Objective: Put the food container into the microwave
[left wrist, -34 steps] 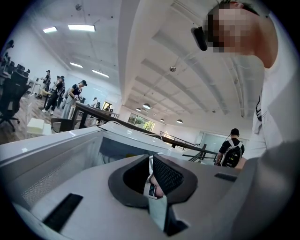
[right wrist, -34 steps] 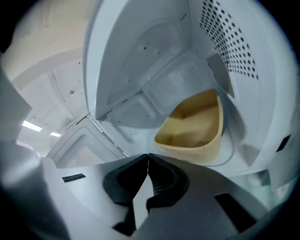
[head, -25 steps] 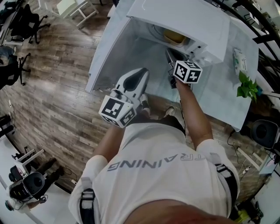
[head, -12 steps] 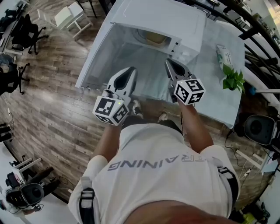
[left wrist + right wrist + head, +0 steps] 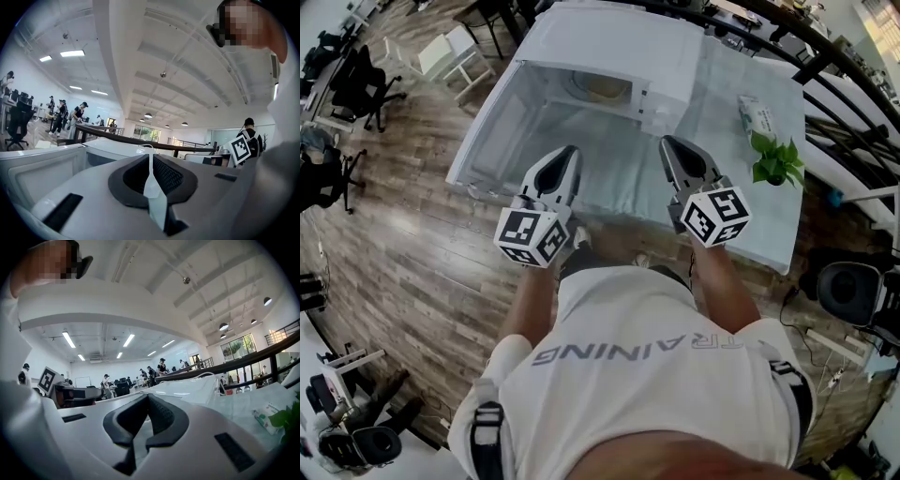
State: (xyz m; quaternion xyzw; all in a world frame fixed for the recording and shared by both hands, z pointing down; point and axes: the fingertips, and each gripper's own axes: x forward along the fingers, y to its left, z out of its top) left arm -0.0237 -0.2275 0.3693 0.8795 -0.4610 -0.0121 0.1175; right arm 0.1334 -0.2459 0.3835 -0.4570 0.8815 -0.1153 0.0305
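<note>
Two grippers point side by side at an open microwave (image 5: pixel 619 42) that stands on a cloth-covered table (image 5: pixel 727 183). The left gripper (image 5: pixel 566 153) has its jaws drawn together: its own view shows the dark pads meeting at the tips with only a thin pale slit behind them, and nothing is caught there. The right gripper (image 5: pixel 673 143) is likewise closed and empty, its pads touching at the front.

The food container (image 5: pixel 602 88), pale yellow, sits inside the microwave cavity. It is straight ahead of both claws, beyond their tips and well apart from them, roughly on the line between the two. The microwave door (image 5: pixel 492 136) hangs swung wide, ahead and to the left of the left gripper.

Off to the right of the right gripper stands a small potted plant (image 5: pixel 773 159), and just beyond it lies a white packet (image 5: pixel 756 114); both show at the right edge of the right gripper view too. Behind each claw's jaws sits its marker cube (image 5: pixel 532 236), close in front of the person's white shirt (image 5: pixel 637 375).
</note>
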